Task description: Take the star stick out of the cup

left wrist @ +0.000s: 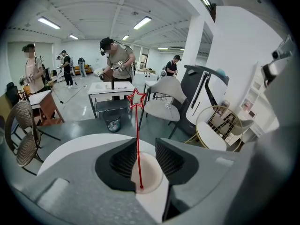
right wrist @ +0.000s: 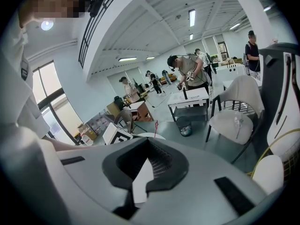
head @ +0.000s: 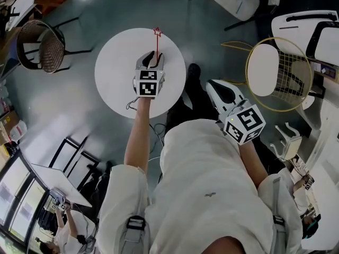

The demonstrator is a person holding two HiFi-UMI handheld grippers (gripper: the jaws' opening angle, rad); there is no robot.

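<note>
A grey floor (head: 79, 120) fills this open workroom, with a round white table (head: 114, 78) at upper centre of the head view. A brown wicker chair (head: 39, 46) sits at upper left, and a gold wire chair with a white seat (head: 279, 73) at upper right. On the table stands a pale round cup (left wrist: 150, 172), and the thin red stick topped with a star outline (left wrist: 137, 139) stands upright in it. The person's left arm reaches straight out. The left gripper (head: 152, 61) hangs over the cup with its jaws apart on either side of the stick, not touching it. The right gripper (head: 214, 84) sits at centre right over the floor, its jaws together and empty.
</note>
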